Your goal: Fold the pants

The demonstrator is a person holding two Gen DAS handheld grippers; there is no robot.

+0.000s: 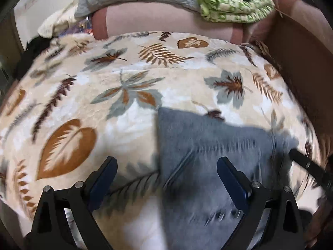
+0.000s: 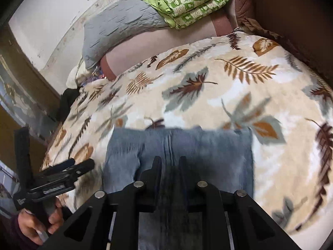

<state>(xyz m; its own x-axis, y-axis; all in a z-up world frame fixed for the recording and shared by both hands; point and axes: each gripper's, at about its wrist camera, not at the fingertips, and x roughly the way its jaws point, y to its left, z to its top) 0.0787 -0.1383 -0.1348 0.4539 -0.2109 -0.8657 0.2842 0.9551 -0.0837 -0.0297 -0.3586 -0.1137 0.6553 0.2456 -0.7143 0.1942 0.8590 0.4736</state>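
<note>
**Two grippers above folded jeans on a leaf-print bed**

Two handheld grippers hang over a bed covered by a cream blanket [image 1: 87, 95] printed with brown and grey leaves. At far left in the right wrist view, a hand [image 2: 39, 225] grips the handle of the left gripper [image 1: 166, 166]; its fingers are spread wide, with nothing between them. Under it the blanket lies bare out to the left edge of the bed, giving free room on that side. The blue-grey pants [image 2: 179, 150] lie folded near the front of the bed, in a rough rectangle. Their far edge runs straight across the blanket, and their right edge drops straight toward the camera. The left gripper's right finger sits over the pants, its left finger over bare blanket. The right gripper [image 2: 169, 164] is centred over the pants with its fingers nearly together, a narrow gap between them; whether they pinch cloth cannot be told through the blur. Beyond the pants, bare blanket stretches to a grey pillow [image 2: 116, 27] and a green patterned quilt [image 2: 191, 2] at the head. A brown wooden side panel [image 1: 301, 48] borders the bed's right edge.
</note>
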